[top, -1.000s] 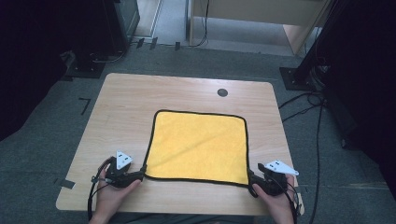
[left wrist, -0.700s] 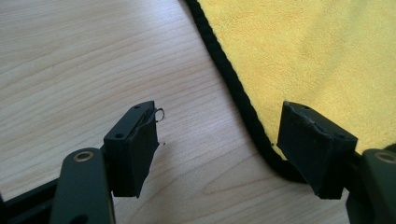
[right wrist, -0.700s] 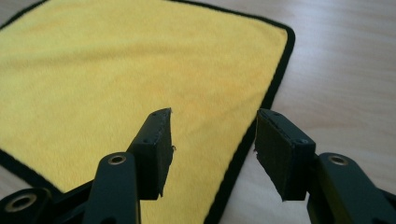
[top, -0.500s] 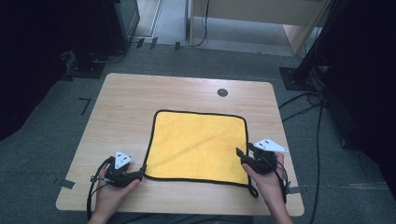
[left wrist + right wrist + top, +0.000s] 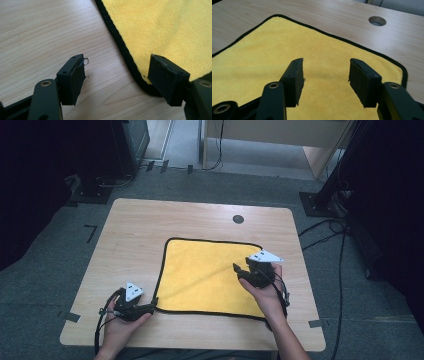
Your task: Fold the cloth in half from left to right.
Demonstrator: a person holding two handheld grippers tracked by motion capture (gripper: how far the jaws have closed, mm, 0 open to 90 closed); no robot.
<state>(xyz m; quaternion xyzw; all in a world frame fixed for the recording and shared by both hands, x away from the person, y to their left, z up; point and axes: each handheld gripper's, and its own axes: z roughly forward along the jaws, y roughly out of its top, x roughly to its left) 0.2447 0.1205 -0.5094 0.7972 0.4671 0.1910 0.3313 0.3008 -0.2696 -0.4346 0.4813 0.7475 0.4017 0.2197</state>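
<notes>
at the left of the high view, the left gripper (image 5: 151, 307) is lying low on the wooden table (image 5: 140, 230), held in the person's left hand (image 5: 120, 326), its tips pointing at the near left corner of the yellow cloth (image 5: 205, 275). in the left gripper view its jaws are standing apart with nothing pinched between them: one jaw is sitting over bare wood, the other is sitting over the cloth's black-edged corner (image 5: 147, 87), and the rounded hem is running through the gap (whether that jaw is actually touching the fabric cannot be told). the cloth is lying flat and spread out on the table, slightly right of the middle, its black border showing all the way round.

further right, the right gripper (image 5: 240, 271) is hovering over the right part of the cloth, carried by the person's right hand (image 5: 267, 295), with its grey three-cornered plate (image 5: 265, 256) on top. in the right gripper view its jaws are standing well apart and gripping nothing, looking across the yellow fabric toward the far right corner. beyond that corner, a round hole (image 5: 377, 21) is showing in the tabletop, well apart from the cloth.
</notes>
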